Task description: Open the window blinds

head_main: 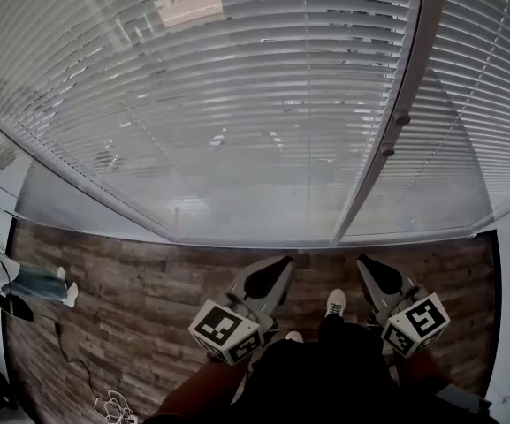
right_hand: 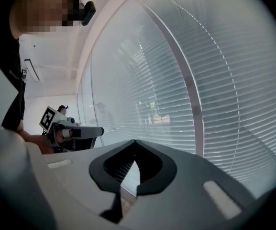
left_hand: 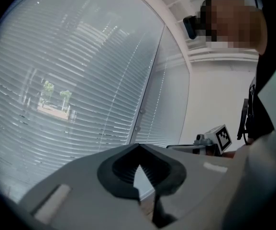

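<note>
Two grippers, the left gripper [head_main: 279, 263] and the right gripper [head_main: 368, 263], point at lowered blinds [head_main: 237, 104] that cover a tall window on both sides of a pale post [head_main: 405, 78]. Both are clenched with nothing between the jaws, and both sit low in front of the post's foot, well short of the slats. The blinds hang down to the wooden floor [head_main: 131, 281]; their narrow pale-grey slats lie level and tilted nearly shut, so only a faint patch of greenery and buildings shows through to the left of the post. The slats look thin, light and easy to kink, so they are probably a poor place to grab. A better hold is likely the thin line [head_main: 308, 193] hanging just left of the post, though whether it is a cord or a rod cannot be told. Two small knobs [head_main: 402, 118] on the post may also work the blinds; that cannot be told either. A slim cord would call for a firm, square pinch, since it could slip.
</note>
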Available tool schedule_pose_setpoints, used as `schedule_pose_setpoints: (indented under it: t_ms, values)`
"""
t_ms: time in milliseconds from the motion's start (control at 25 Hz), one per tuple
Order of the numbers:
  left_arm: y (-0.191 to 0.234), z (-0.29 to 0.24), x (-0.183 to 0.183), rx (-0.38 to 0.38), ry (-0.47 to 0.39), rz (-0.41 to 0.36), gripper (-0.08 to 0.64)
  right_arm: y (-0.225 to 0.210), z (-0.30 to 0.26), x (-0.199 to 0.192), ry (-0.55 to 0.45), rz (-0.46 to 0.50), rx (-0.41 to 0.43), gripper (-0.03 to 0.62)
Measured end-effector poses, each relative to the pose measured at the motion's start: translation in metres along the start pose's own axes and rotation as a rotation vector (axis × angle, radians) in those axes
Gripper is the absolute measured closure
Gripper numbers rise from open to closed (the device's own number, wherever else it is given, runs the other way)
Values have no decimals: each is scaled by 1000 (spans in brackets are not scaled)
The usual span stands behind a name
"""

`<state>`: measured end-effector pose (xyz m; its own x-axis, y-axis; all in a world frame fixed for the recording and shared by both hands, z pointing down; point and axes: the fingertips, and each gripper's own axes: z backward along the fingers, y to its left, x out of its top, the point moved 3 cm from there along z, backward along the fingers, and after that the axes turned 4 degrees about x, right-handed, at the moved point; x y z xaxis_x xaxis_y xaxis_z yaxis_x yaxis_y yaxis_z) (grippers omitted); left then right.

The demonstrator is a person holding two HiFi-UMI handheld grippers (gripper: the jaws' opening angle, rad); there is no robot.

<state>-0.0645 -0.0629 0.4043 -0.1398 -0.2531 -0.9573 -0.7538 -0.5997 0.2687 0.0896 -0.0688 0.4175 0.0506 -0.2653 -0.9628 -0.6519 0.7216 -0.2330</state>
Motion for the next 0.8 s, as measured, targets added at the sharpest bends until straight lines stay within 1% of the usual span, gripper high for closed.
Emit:
schedule_pose_setpoints:
  t_ms: [200,240,360,440,560,680,800]
  values:
    - [-22,-13,-9,23,4,-18,560,-15,13,-3,-18,14,39,566]
    - [-22,-17,-5,29,-3,-16,560,-19,11,1,-20,16,48,566]
    - [-12,-39,22,42,-29,-1,560,-38,-4,27,-13,19,71,566]
    - [-8,-51,35,60,-21,-10,560,-51,-10,42,-8,18,84,566]
    - [-8,-71,46,80,-25,-19,560,-71,-15,53,-14,18,107,566]
    - [-7,-94,39,95,-22,-25,560,-94,-17,55,-21,32,134,567]
    - [-11,-117,33,103,-18,-25,560,-122,-14,49,-23,26,137,567]
